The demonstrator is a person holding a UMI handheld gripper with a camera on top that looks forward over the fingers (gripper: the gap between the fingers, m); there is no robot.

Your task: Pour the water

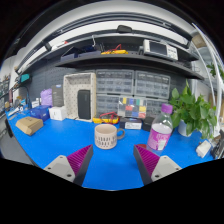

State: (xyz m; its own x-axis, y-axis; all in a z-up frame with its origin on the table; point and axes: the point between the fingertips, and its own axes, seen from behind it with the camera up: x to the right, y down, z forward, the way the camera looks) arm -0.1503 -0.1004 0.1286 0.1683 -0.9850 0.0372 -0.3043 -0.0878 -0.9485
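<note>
While gripper (pixel 110 163) hangs w/ fingers apart, nothing btwn them, mug (pixel 107 136) sits on blue table (pixel 55 138) just ahead; bottle (pixel 160 134) to its right, plant (pixel 190 110) far right.

Gripper (pixel 112 163) fingers spread wide, nothing between them; purple pads (pixel 78 158) face inward. Blue tabletop (pixel 60 140) runs ahead. Beige mug (pixel 107 135) w/ handle stands upright just beyond the fingers, about centre. Clear bottle (pixel 160 131) w/ pinkish cap upright to its right, apart from mug. Green plant (pixel 191 110) farther right. Small drawer cabinet (pixel 130 92) at the back wall, shelf (pixel 125 55) above it. Tan object (pixel 30 125) on table far left, can't tell what.
</note>
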